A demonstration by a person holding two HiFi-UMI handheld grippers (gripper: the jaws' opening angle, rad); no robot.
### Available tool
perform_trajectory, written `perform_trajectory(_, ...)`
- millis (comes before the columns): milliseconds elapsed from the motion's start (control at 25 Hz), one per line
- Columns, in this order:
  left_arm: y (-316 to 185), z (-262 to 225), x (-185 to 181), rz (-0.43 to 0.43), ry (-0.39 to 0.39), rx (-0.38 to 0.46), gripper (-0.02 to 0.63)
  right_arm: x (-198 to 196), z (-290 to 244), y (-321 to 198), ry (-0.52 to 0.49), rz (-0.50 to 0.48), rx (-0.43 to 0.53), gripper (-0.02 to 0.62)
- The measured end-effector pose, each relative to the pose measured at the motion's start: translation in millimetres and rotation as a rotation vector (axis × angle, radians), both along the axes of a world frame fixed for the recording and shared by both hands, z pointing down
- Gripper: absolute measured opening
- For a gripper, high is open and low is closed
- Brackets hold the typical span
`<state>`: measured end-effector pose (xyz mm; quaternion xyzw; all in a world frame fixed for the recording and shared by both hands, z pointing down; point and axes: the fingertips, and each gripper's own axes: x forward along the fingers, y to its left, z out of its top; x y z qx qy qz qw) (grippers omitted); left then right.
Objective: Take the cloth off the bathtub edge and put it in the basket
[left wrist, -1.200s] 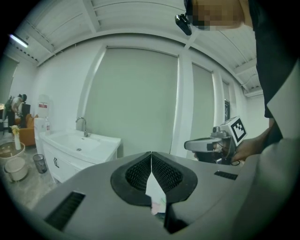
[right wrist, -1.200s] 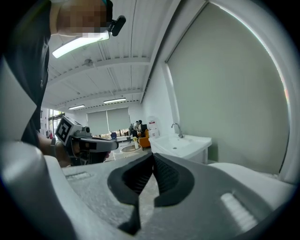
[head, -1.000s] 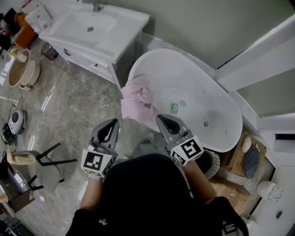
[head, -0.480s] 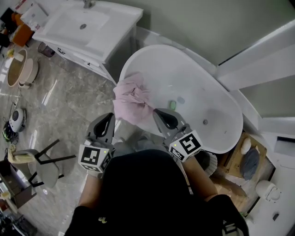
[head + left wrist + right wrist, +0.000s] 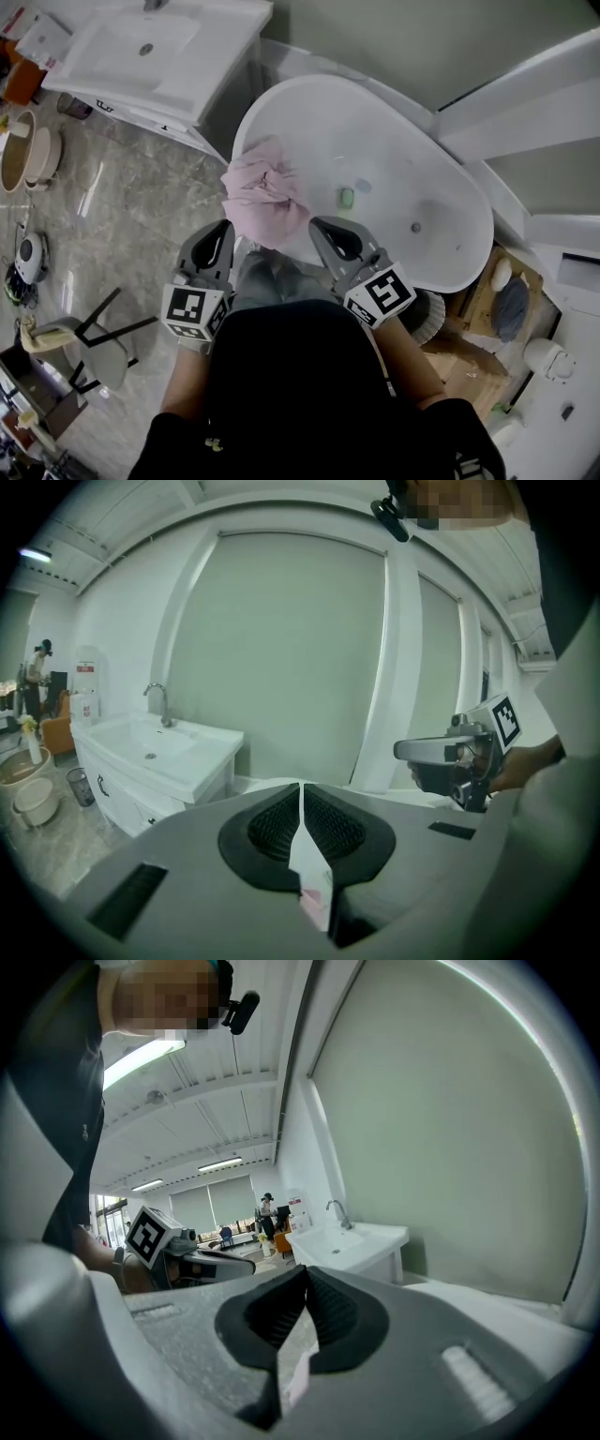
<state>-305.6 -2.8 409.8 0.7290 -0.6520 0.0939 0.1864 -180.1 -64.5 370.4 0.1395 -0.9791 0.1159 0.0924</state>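
Cloth [image 5: 264,192]: pink, crumpled into soft bunched folds, heaped over the near-left rim of the white bathtub [image 5: 441,272], just left of centre in the head view. Its lower part hangs down the tub's outer side.

At the upper left of that view stands a white sink [image 5: 159,42]. At the lower left, a chair [image 5: 89,342] stands on the marbled floor [image 5: 141,216].

The left tongs [image 5: 217,234] sit below and left of the cloth, with the tips near its lower edge. In the left gripper view the jaws are pressed together at the tips with nothing pinched. A sliver of pink shows through the slit further down.

The right tongs [image 5: 328,228] sit below and right of the cloth, over the tub's near rim. Their jaws are likewise pressed together and empty, with a pale pink sliver showing through the slit.

Inside the tub, right of the cloth, lies a small green thing [image 5: 346,198]. Further right is the drain [image 5: 415,227].
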Motion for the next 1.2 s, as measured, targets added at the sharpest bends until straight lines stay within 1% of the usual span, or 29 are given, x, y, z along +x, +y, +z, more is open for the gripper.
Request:
perform_trajectory(200,-26.8,37.9,-23.6,0.052,0.011,-0.059,0.019,-11.0,18.9,-20.7,0.044,0.060,-0.025,-0.002)
perform_trajectory(360,-39.6,73.0,-37.0,0.086,0.042,-0.121,0.045,-13.3,32.1,-28.7,0.083,0.127,-0.051,-0.002)
perform_trajectory(480,-44.7,106.2,-45.2,0.101,0.072,-0.189,0.100,-15.1,42.0,-32.6,0.107,0.177,-0.073,-0.002)
perform_trajectory(680,-47.9,167.5,-54.6,0.160,0.084,-0.322,0.173,-18.2,46.6,-31.8,0.113,0.258,-0.102,-0.002)
perform_trajectory(840,-52.5,212.4,-56.9,0.187,0.148,-0.410,0.249,-16.6,51.5,-27.3,0.132,0.313,-0.116,-0.002)
perform_trajectory(960,-56.7,243.9,-55.5,0.194,0.187,-0.474,0.289,-11.9,55.9,-22.7,0.144,0.351,-0.133,-0.002)
perform_trajectory(1040,-59.7,265.5,-55.8,0.198,0.188,-0.515,0.307,-9.7,60.6,-19.5,0.152,0.374,-0.147,-0.002)
perform_trajectory(1200,-65.7,307.7,-57.3,0.192,0.161,-0.589,0.340,-3.5,71.8,-16.0,0.170,0.414,-0.170,-0.002)
